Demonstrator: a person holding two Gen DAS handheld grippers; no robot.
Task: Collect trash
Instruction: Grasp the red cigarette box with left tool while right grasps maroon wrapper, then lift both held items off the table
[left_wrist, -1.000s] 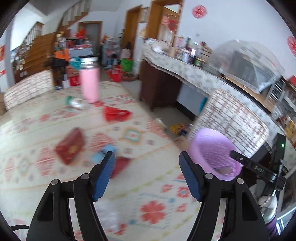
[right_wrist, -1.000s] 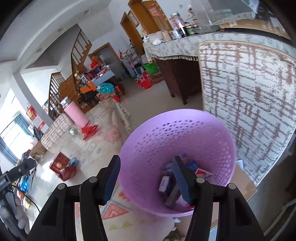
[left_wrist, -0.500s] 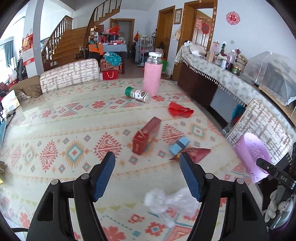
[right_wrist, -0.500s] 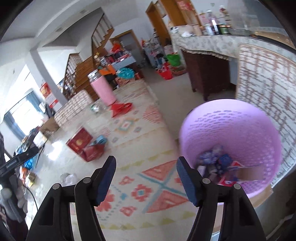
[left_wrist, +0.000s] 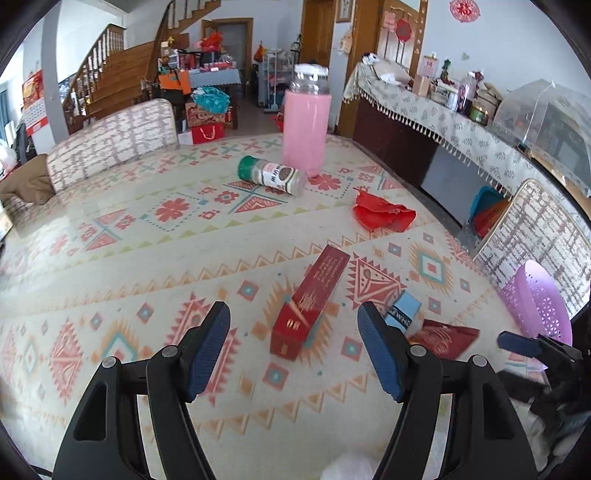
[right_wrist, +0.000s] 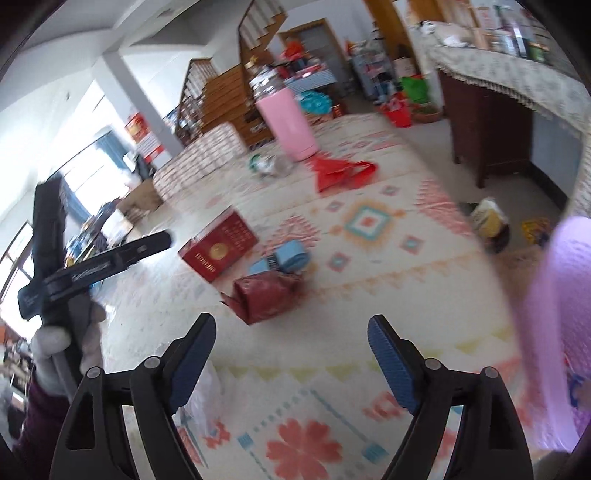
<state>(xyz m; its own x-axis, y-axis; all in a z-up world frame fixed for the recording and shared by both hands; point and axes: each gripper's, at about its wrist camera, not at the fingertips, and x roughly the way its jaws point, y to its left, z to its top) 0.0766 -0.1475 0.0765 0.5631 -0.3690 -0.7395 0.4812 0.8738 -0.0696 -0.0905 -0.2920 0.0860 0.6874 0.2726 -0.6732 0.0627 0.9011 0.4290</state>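
Observation:
My left gripper (left_wrist: 293, 317) is open and empty, just short of a long red box (left_wrist: 308, 302) lying on the patterned table. A small blue box (left_wrist: 402, 314) and a dark red packet (left_wrist: 443, 338) lie to its right. My right gripper (right_wrist: 291, 332) is open and empty above the table, facing the dark red packet (right_wrist: 264, 293), the blue box (right_wrist: 286, 258) and the red box (right_wrist: 218, 249). The purple basket (right_wrist: 554, 332) is at the right edge; it also shows in the left wrist view (left_wrist: 535, 306). A crumpled clear plastic bag (right_wrist: 203, 402) lies near my right gripper.
A pink bottle (left_wrist: 304, 125) stands at the far side with a green-capped jar (left_wrist: 271, 175) lying beside it. Red crumpled paper (left_wrist: 382, 214) lies near the right table edge. Chairs (left_wrist: 539, 236) stand at the table's right and far sides. A long sideboard (left_wrist: 443, 125) runs along the right.
My left gripper moved closer to the red box. My right gripper swung left, away from the basket and toward the trash on the table. Both stayed open.

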